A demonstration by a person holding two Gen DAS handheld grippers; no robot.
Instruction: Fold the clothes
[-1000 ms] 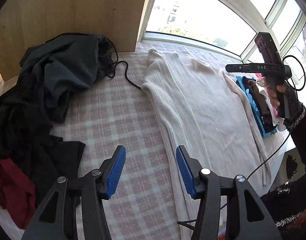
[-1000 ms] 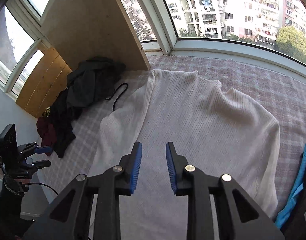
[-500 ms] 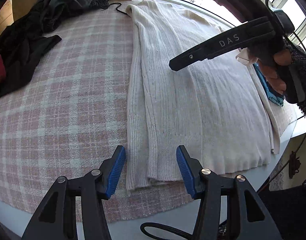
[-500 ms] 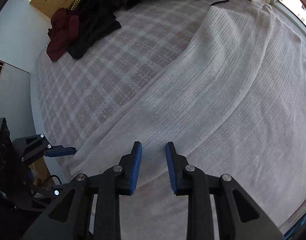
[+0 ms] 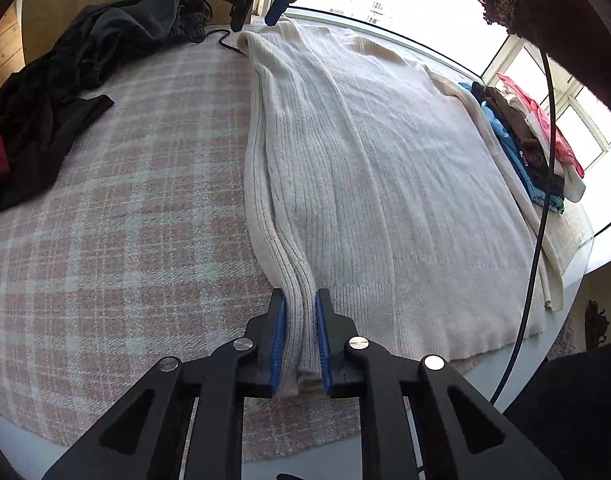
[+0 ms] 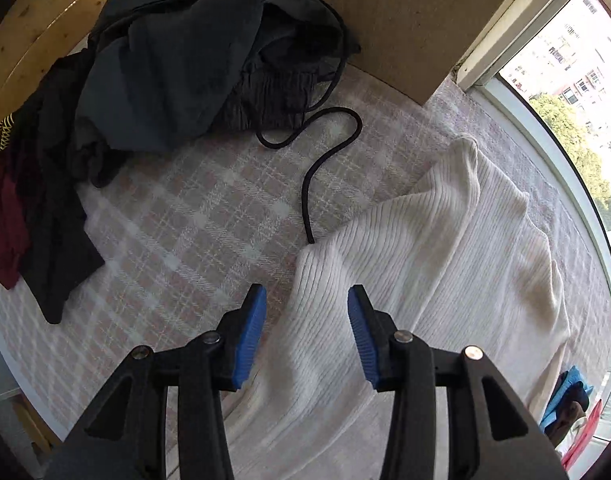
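Left gripper (image 5: 299,328) pinching cream sweater (image 5: 385,168) hem; right gripper (image 6: 305,332) spread above shoulder

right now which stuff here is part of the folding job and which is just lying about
In the job:
- cream ribbed sweater, spread flat
- left gripper, jaws shut on the sweater's folded edge
- right gripper, jaws open above its far end

Lying about:
- dark clothes heap
- black cord
- folded clothes stack
- plaid cover

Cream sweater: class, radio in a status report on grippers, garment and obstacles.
Left gripper shut on sweater hem. Right gripper open over its far corner. Black cord runs under that corner.
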